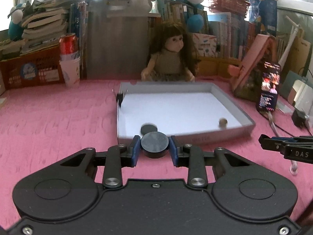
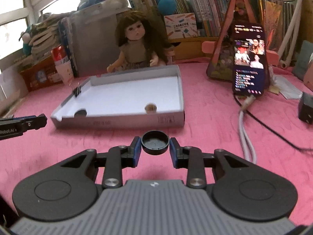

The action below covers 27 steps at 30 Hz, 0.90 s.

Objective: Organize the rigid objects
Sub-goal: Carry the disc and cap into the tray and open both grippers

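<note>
My left gripper (image 1: 155, 146) is clamped on a black disc (image 1: 155, 142), flat face up, just short of the tray's (image 1: 230, 132) near wall. My right gripper (image 2: 155, 145) pinches a hollow black cap (image 2: 155, 140), open side up, nearer me than the tray. Only the left view shows another dark disc (image 1: 149, 128) whole inside the tray; the right view half hides it. The right view alone faces the lit phone (image 2: 248, 58). "DAS" and "Robot.AI" read on the grippers' sides.

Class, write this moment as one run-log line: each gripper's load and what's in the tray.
left gripper: black disc | right gripper: black cap | tray: disc, brown piece, clip
</note>
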### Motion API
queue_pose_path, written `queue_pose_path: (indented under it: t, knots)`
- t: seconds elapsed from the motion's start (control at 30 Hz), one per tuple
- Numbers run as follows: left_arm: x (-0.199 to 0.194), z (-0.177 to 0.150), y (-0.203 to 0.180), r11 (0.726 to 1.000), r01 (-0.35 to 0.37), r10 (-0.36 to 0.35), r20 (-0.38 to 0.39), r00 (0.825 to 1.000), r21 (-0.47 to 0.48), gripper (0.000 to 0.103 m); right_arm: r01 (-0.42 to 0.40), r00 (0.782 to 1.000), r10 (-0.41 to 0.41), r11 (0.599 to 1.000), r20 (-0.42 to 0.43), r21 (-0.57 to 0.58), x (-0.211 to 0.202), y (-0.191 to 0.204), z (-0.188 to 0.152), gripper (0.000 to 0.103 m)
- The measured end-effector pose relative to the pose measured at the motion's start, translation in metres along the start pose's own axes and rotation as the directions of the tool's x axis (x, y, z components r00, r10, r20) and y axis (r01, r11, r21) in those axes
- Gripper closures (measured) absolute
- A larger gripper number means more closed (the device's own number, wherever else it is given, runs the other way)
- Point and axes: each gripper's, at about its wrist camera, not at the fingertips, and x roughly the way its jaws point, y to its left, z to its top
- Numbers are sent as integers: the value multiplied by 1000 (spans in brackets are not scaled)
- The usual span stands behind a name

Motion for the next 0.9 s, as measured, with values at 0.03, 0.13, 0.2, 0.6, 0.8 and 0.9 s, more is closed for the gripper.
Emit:
queue_pose_path:
  t: [0.03, 0.13, 0.2, 0.6, 0.8, 0.9]
  knots:
    - [7, 7, 1, 1000, -1, 1, -5, 1000, -6, 73, -4, 1000, 4, 1000, -9, 5, 6, -1, 9, 67]
    - [29, 26, 5, 999, 1, -2, -32, 999, -37, 73, -7, 999, 8, 1000, -40, 21, 25, -4, 32, 67]
    - [47, 37, 9, 998, 10, -13, -62, 998, -58, 73, -16, 998, 19, 999, -64, 43, 40, -6, 48, 67]
    - [129, 70, 18, 995, -32, 13, -197, 980, -91, 73, 8, 974, 7, 998, -228, 66, 126, -2, 97, 67]
    - [148, 65, 15, 995, -50, 31, -223, 974, -81, 73, 18, 966, -9, 999, -257, 32, 144, 8, 98, 67]
    - [152, 61, 16, 996, -59, 41, -229, 973, -73, 73, 16, 963, -9, 1000, -270, 24, 149, 11, 98, 66]
